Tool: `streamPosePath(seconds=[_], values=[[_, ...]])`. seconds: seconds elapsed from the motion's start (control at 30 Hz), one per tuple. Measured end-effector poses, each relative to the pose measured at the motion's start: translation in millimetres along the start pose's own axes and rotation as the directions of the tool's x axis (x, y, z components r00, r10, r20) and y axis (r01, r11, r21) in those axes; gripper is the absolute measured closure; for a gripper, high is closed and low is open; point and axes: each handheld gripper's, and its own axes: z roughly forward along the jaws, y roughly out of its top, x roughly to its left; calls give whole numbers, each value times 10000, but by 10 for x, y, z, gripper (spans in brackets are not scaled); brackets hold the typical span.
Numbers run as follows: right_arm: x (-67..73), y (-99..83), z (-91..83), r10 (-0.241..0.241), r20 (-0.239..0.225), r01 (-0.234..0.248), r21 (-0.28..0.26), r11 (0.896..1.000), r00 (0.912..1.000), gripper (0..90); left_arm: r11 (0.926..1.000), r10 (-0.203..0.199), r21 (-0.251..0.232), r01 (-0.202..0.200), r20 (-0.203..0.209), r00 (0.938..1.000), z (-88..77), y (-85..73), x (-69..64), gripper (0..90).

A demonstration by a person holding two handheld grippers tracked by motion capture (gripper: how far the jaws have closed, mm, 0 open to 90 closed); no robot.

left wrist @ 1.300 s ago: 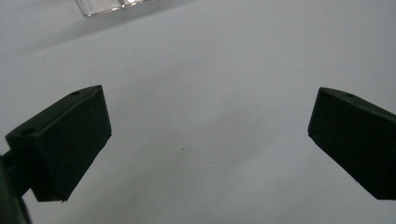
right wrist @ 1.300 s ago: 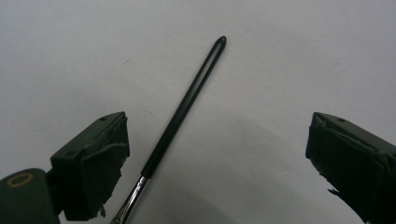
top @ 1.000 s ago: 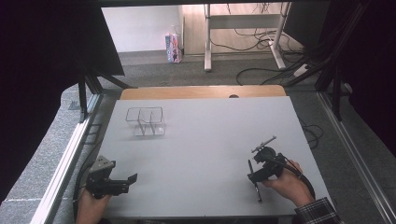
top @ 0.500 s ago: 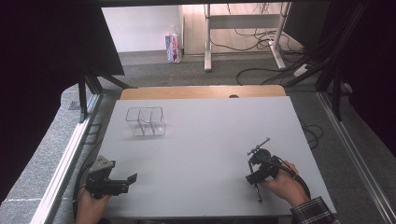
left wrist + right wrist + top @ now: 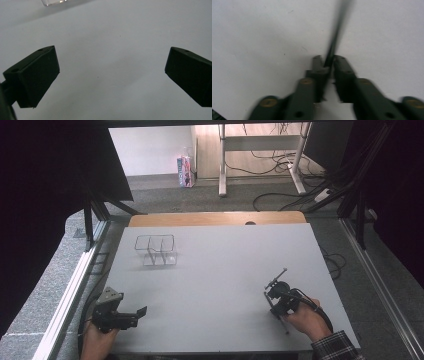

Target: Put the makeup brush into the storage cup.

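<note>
Rod, thin and dark (image 5: pixel 334 42): it is being clamped at its near end between the jaws of the right gripper (image 5: pixel 327 58), which have just been closing on it, low over the right front part of the table (image 5: pixel 215 260). The left gripper (image 5: pixel 110 72) is being held at the left front edge with jaws wide apart and empty, well apart from the clear divided container (image 5: pixel 156 250). Risk judged: with so narrow a hold, the rod could be swung or slipped out if tilted.
</note>
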Motion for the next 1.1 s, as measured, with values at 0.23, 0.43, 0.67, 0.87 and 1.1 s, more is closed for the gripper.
streamPosePath(seconds=[0.23, 0.43, 0.67, 0.87, 1.1], values=[[-15, -12, -3, 241, -115, -241, -49, 9997, 9996, 837, 9999, -6, -158, 8, 88, 10000, -5, -4, -9, 14], [-63, -65, -13, 461, -495, -489, -562, 9972, 9977, 836, 9973, 494, -539, -489, 67, 9988, -11, -11, -23, 11], [-69, -99, -60, 414, -649, -493, -1247, 9910, 9970, 836, 9971, 403, -659, -389, 196, 9990, -20, -12, -12, 11], [-86, -123, -172, 278, -978, -456, -1842, 9818, 9948, 836, 9929, 780, -929, -745, 341, 9964, -21, 8, -62, 0], [-78, -145, -280, 95, -1271, -406, -2450, 9687, 9918, 836, 9877, 1174, -1055, -1151, 160, 9930, -41, 31, -122, 0]])
